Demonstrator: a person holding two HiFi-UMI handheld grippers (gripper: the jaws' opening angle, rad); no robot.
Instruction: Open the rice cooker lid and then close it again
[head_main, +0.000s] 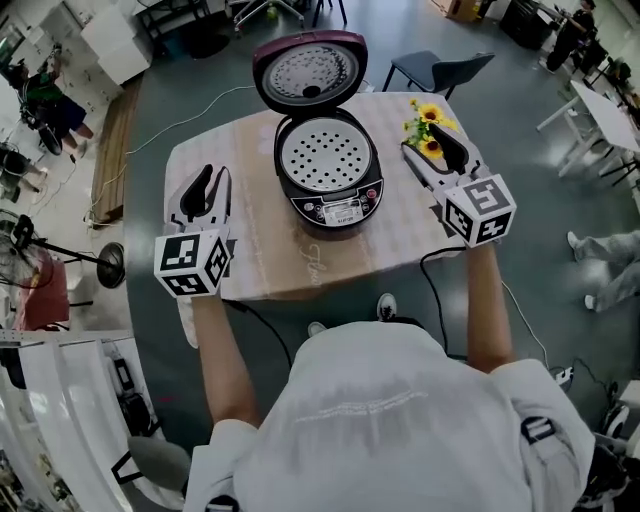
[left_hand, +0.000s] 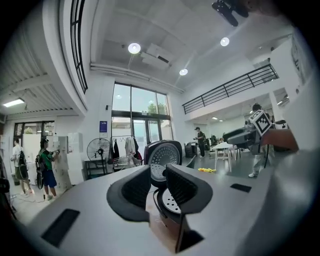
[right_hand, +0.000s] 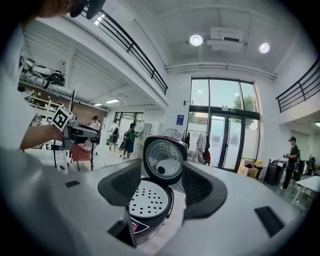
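The dark rice cooker (head_main: 328, 170) stands in the middle of the table with its lid (head_main: 310, 68) swung up and back, so the perforated inner plate (head_main: 326, 155) shows. My left gripper (head_main: 211, 178) hovers left of the cooker, its jaws a little apart and empty. My right gripper (head_main: 432, 150) hovers right of it, jaws wide and empty. In the left gripper view the raised lid (left_hand: 163, 158) shows through the narrow gap of the left gripper (left_hand: 157, 181). In the right gripper view the lid (right_hand: 162, 160) and open pot (right_hand: 147, 201) sit between the jaws of the right gripper (right_hand: 157, 182), untouched.
A light cloth covers the table (head_main: 270, 255). Yellow flowers (head_main: 428, 125) lie at its far right corner, just beyond my right gripper. A dark chair (head_main: 440, 68) stands behind the table. Cables (head_main: 455, 255) hang off the front edge. A floor fan (head_main: 105, 265) stands to the left.
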